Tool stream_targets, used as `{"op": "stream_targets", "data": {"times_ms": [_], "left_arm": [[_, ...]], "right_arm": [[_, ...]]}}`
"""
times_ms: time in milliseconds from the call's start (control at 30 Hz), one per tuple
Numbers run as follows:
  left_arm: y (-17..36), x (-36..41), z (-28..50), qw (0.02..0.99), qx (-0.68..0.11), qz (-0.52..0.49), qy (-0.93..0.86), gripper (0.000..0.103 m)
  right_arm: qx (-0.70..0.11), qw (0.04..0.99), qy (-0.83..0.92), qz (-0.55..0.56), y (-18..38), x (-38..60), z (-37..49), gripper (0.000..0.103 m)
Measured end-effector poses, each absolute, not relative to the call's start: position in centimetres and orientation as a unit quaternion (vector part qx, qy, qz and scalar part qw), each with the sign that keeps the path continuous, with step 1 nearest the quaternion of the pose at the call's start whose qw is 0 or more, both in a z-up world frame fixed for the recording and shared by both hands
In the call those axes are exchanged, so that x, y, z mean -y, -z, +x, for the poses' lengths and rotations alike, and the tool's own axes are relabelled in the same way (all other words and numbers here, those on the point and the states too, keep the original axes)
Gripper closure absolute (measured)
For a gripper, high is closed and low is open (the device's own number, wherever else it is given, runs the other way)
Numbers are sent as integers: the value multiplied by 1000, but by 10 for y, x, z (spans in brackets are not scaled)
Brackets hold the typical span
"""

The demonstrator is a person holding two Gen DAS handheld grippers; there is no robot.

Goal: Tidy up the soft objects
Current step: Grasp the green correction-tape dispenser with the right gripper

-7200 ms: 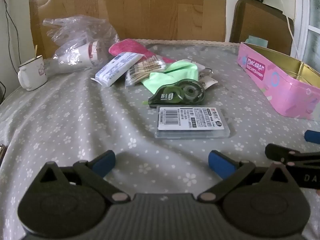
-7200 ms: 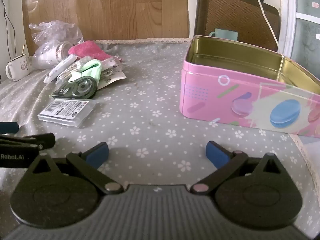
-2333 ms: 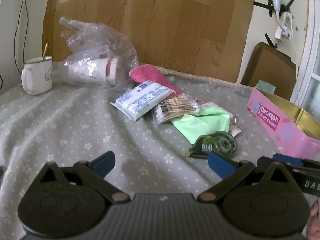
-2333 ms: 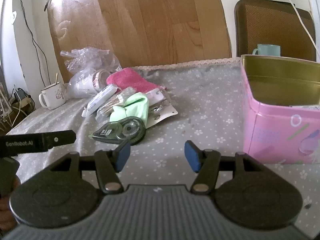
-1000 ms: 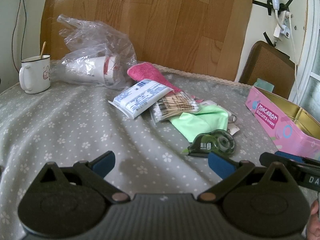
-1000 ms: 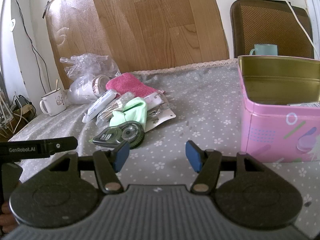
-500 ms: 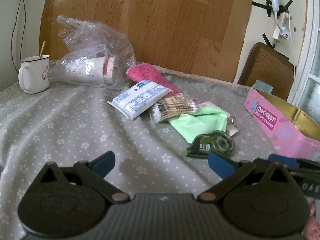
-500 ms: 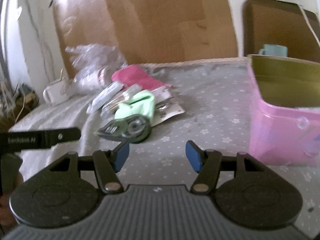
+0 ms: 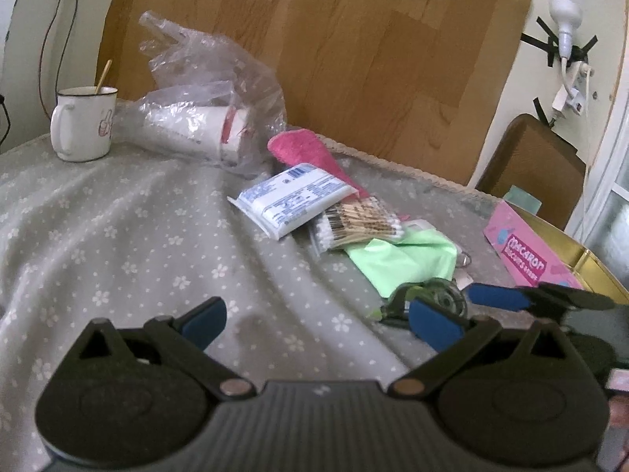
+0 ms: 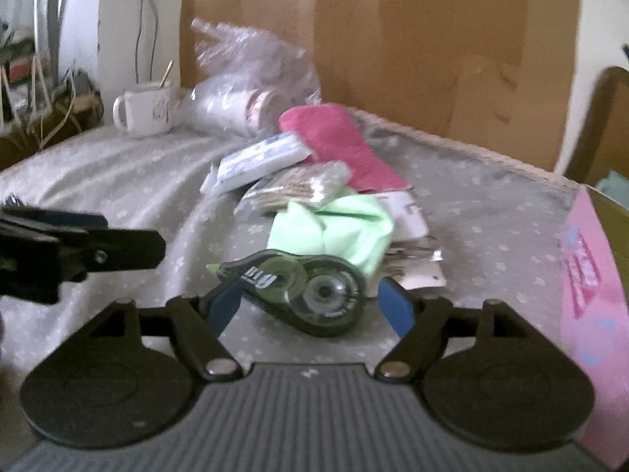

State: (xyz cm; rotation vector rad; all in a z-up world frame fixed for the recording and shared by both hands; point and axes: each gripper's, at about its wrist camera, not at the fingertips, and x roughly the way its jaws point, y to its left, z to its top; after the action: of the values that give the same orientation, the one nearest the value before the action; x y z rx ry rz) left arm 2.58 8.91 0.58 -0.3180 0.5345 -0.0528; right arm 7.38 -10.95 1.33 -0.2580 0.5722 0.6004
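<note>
right gripper [image 10: 310, 306] hovering low over grey flowered cloth [image 9: 129, 236], jaws having just been opening, now standing wide, correction tape dispenser [image 10: 302, 289] lying between blue pads, pads not pressing it. dispenser resting on cloth, touching near edge of green cloth [image 10: 334, 232]. behind it: cotton swab pack [image 10: 302, 187], white tissue pack [image 10: 259, 161], pink towel [image 10: 342, 145], all piled touching. pink tin [image 9: 530, 263] sitting open at right. left gripper [image 9: 314, 320] hanging beside, jaws spread wide, holding nothing. white mug [image 9: 82, 124] standing far left.
</note>
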Motion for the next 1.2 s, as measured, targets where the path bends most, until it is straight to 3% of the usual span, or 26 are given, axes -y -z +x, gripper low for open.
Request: {"op": "stream_targets", "data": {"times_ms": [133,267,533,600,667,800,900,933,1200], "left_arm": [[-6,-89,25,952,-262,-156,28,0],[-5,-92,26,950,-264,-166,30,0],[-3,-98,28,945,-269,-184,34,0],[-2,-99,29,944,-269,-187,34,0],[-2,-99,28,944,-268,-189,34,0],[-2,-101,28,943,-267,-197,35,0],[-2,-102,28,943,-266,-197,39,0],[-2,-101,28,943,-266,-196,39,0],[-2,-98,28,944,-266,-188,49,0]], "right_arm": [[-276,903,-295,-147,-11,102,69,43],[-269,906,-287,-156,-11,105,59,51],[-271,886,-337,-166,-15,108,28,53],[-252,887,-333,-196,-15,105,19,49],[-239,890,-328,-208,-15,105,19,36],[-250,891,-328,-189,-17,101,36,34],[-279,884,-334,-169,-14,95,52,39],[-287,882,-342,-153,-13,96,55,51],[-326,884,-333,-36,-16,134,31,51]]}}
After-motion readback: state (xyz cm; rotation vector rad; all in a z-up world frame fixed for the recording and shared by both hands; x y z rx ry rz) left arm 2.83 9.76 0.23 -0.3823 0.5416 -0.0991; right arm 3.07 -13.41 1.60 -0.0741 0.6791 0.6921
